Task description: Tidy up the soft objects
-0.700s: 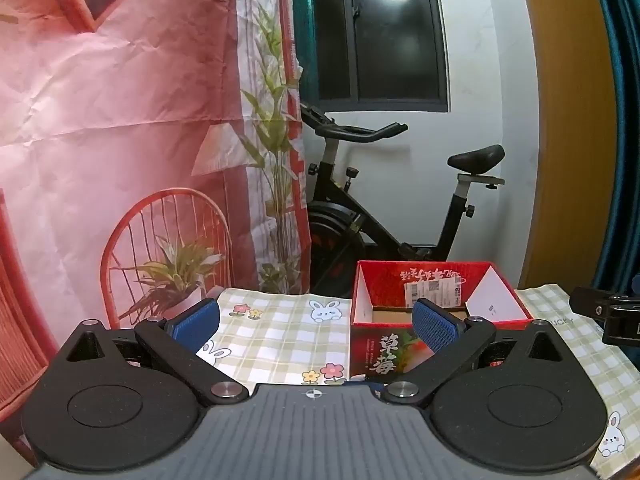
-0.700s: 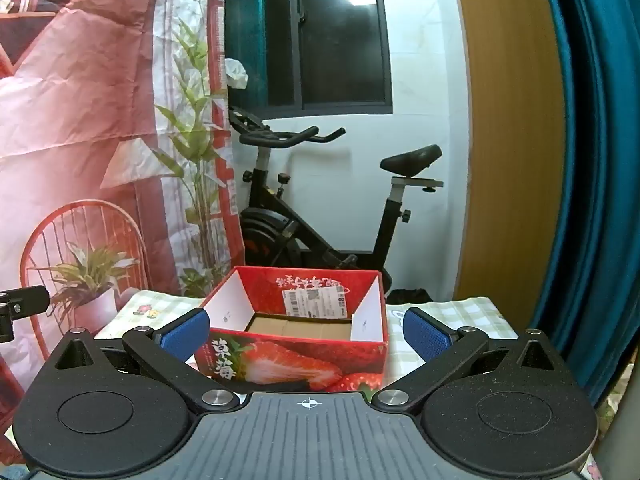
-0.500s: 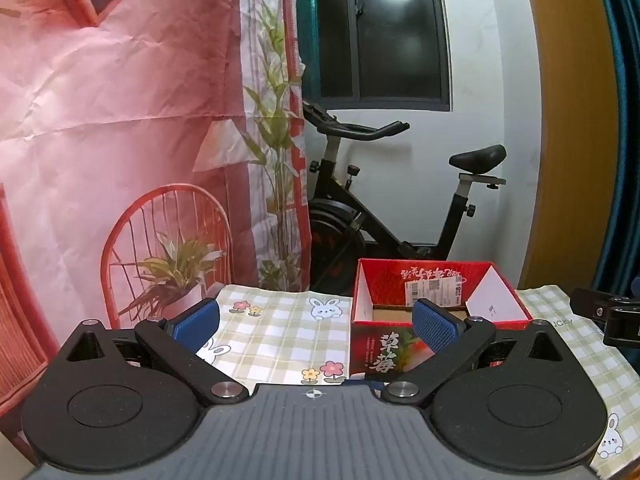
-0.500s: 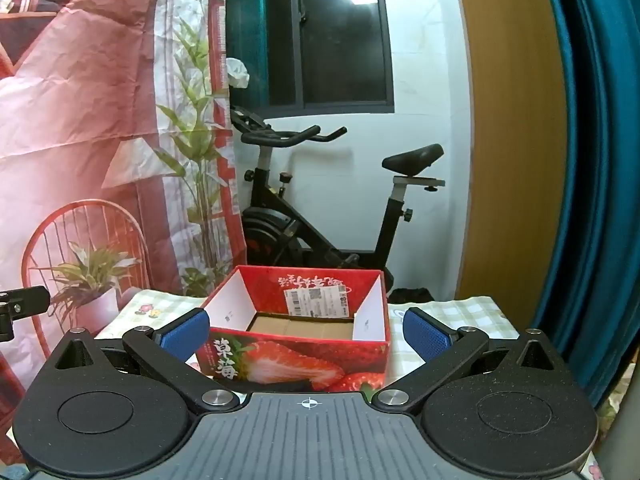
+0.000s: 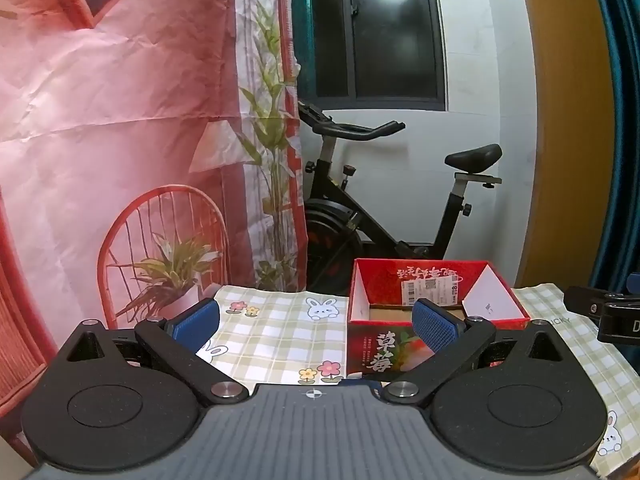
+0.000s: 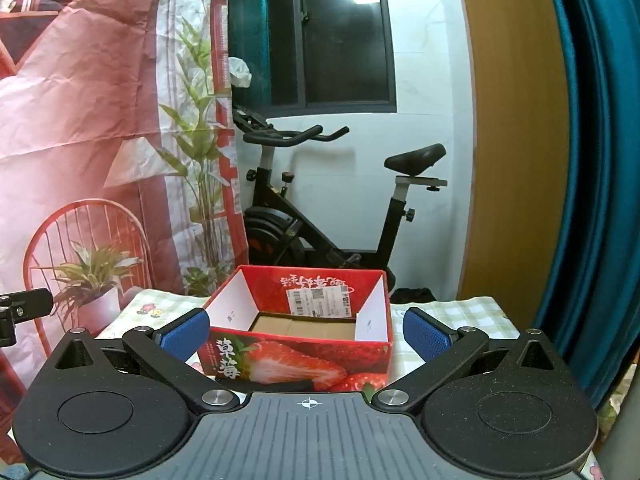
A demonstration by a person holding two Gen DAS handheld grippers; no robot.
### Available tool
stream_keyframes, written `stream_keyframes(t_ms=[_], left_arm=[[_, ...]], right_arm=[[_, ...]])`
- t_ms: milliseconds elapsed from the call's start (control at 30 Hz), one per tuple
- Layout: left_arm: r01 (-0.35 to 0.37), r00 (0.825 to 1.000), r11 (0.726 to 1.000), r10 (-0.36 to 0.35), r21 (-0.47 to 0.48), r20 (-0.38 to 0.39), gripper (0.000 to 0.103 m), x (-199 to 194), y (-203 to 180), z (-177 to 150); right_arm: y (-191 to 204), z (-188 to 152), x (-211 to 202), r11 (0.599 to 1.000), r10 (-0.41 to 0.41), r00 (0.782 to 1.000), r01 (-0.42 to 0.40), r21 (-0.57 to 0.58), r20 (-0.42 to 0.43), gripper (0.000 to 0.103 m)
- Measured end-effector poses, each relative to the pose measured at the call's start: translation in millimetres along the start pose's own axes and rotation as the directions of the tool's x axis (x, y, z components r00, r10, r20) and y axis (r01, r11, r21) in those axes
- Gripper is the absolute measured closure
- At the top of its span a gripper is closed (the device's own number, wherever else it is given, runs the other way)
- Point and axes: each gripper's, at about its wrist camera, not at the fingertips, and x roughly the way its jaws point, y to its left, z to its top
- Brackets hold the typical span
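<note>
Strawberry box (image 6: 298,344) is sitting open, cardboard floor bare, on the checked tablecloth (image 5: 272,332) at lower centre of right view, exercise bike (image 6: 320,208) and printed backdrop (image 5: 100,120) standing behind. Nothing is blocking it. Right gripper (image 6: 306,334) is hanging wide apart w/ box just beyond; left gripper (image 5: 316,320) likewise spread, box at its right finger.

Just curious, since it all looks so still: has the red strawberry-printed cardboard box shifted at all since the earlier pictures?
No. The red strawberry-printed cardboard box sits at the same spot on the checked tablecloth, below the black exercise bike, as before.
</note>
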Motion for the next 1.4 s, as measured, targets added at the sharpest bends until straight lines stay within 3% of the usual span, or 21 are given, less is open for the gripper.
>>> stream_keyframes(t_ms=[1400], left_arm=[[-0.003, 1.000, 1.000, 0.003, 0.003, -0.005, 0.000, 0.4, -9.9, -10.8]], right_arm=[[0.2, -1.8, 0.1, 1.000, 0.002, 1.000, -0.002, 0.005, -0.004, 0.000]])
